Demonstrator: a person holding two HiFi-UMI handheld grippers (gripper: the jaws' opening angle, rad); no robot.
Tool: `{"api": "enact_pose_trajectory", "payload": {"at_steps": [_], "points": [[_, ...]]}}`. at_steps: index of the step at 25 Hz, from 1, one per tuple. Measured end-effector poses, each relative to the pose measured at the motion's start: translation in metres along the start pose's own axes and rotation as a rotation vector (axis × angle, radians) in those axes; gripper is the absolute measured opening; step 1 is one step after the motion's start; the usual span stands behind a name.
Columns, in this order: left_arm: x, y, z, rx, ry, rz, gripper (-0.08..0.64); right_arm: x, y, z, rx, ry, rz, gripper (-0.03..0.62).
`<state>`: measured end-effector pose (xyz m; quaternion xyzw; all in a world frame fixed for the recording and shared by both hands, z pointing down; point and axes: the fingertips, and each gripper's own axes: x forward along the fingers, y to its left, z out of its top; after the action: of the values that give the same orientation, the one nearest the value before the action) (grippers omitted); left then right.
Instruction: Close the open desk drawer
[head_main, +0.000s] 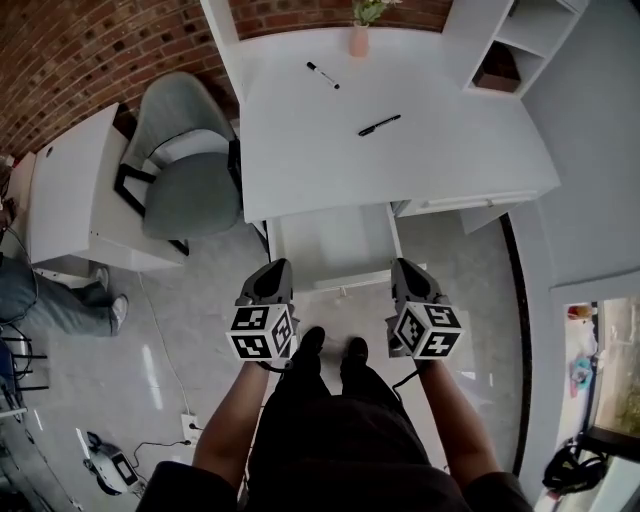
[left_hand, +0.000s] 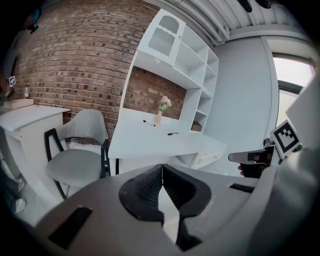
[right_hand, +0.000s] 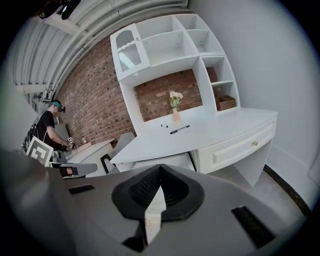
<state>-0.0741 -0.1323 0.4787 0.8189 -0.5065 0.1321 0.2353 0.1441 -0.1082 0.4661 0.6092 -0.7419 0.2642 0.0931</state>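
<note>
The open white drawer (head_main: 333, 243) stands pulled out toward you from under the middle of the white table (head_main: 450, 150), and its near front edge lies between your two grippers. Your left gripper (head_main: 276, 267) hangs just beside the drawer's near left corner and your right gripper (head_main: 403, 266) just beside its near right corner. The head view does not show whether either touches the drawer. In the left gripper view the dark ribbed fingers (left_hand: 145, 187) meet at their tips with nothing between them. In the right gripper view the fingers (right_hand: 172, 187) are likewise pressed together and hold nothing. Both grippers point toward the far side of the scene, at the table.

On the table top a black pen (head_main: 379, 125) lies near the middle, and a smaller black-and-white marker (head_main: 322, 75) lies farther off. A pink vase with pale flowers (head_main: 359, 38) stands at the far edge against the red brick wall (head_main: 110, 60). A grey padded chair (head_main: 190, 165) stands left of the table. Your black shoes (head_main: 310, 345) stand on the grey floor (head_main: 190, 340) just short of the drawer.
</note>
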Motion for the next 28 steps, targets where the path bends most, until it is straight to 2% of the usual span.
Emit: {"api": "enact_pose_trajectory", "payload": {"at_steps": [5, 14, 20, 28], "points": [[-0.012, -0.016, -0.023, -0.041, 0.007, 0.088, 0.009, -0.005, -0.012, -0.014, -0.040, 0.045, 0.080, 0.005], [-0.034, -0.037, -0.064, -0.081, 0.031, 0.181, 0.009, -0.016, -0.019, -0.053, -0.074, 0.125, 0.172, 0.005], [-0.037, -0.037, -0.093, -0.095, 0.073, 0.229, 0.009, -0.016, -0.024, -0.080, -0.065, 0.186, 0.194, 0.005], [-0.025, -0.024, -0.118, -0.112, 0.113, 0.250, 0.009, 0.002, -0.027, -0.104, -0.072, 0.240, 0.169, 0.005]]}}
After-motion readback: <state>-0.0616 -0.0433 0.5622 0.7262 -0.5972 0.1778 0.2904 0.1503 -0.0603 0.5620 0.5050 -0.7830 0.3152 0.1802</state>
